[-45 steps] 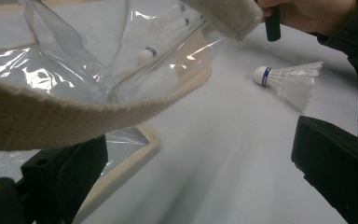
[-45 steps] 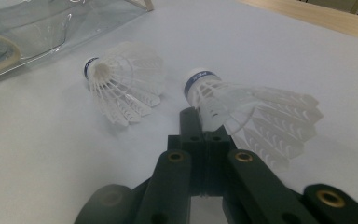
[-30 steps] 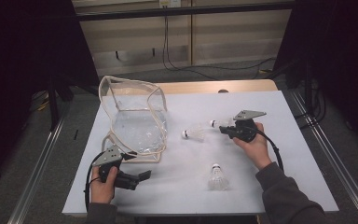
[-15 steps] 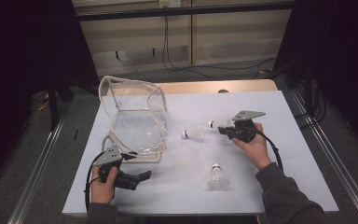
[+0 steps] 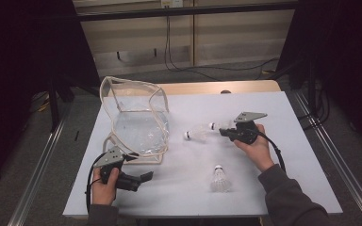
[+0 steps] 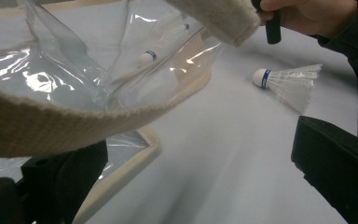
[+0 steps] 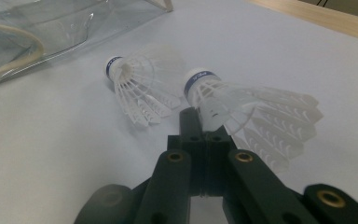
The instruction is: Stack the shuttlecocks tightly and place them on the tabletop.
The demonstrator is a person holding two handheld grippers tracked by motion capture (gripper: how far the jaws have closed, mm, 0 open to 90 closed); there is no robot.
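Note:
A clear plastic bag (image 5: 139, 122) with cream trim sits left of the table's middle. My right gripper (image 5: 225, 131) (image 7: 205, 126) is shut on the feather skirt of a white shuttlecock (image 5: 215, 125) (image 7: 242, 102), holding it just above the table. A second shuttlecock (image 5: 196, 133) (image 7: 137, 88) lies next to it, toward the bag. A third shuttlecock (image 5: 220, 178) (image 6: 289, 81) rests nearer the front edge. My left gripper (image 5: 143, 177) (image 6: 196, 154) stands open at the bag's front corner, with the bag's cream strap (image 6: 74, 126) draped just over its left jaw.
The white table top (image 5: 273, 108) has free room at the right and along the front. A wooden strip (image 5: 202, 87) runs along its far edge. Metal rails (image 5: 42, 155) flank both sides, and cables hang at the back.

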